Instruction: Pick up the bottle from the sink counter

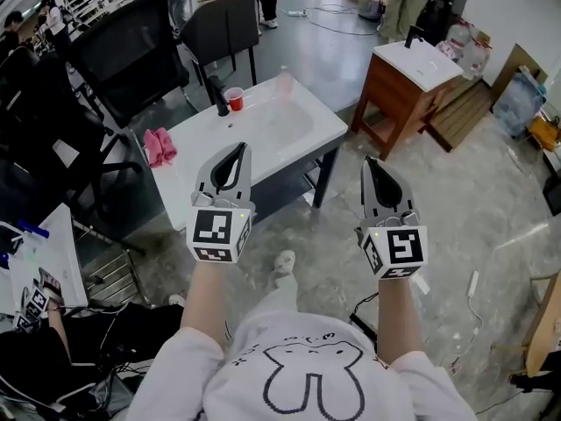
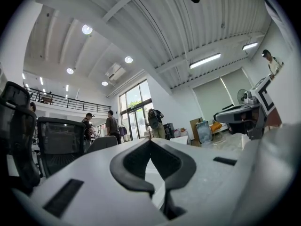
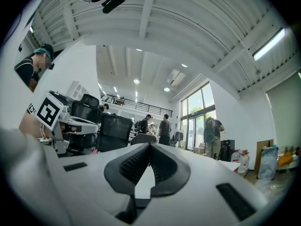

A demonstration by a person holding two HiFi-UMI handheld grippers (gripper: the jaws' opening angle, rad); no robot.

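1. While nothing has been picked up yet, the left gripper (image 1: 235, 153) and right gripper (image 1: 373, 164) are both pinched shut and empty, held out near the counter's (image 1: 200, 163) front edge.
2. The bottle (image 1: 283, 79), pale and hard to make out, stands at the counter's far edge, right of the red cup (image 1: 234, 98) and well apart from both grippers.
3. Nearly all is left, I'd say: reach across, open a gripper, grasp the bottle, lift.

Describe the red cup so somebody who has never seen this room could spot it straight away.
Find the larger white sink counter in the middle of the grey floor. Along its far edge, right beside the black faucet, stands the red cup. It is the only bright red thing there: the pink cloth lies crumpled nearer, and the bottle is pale.
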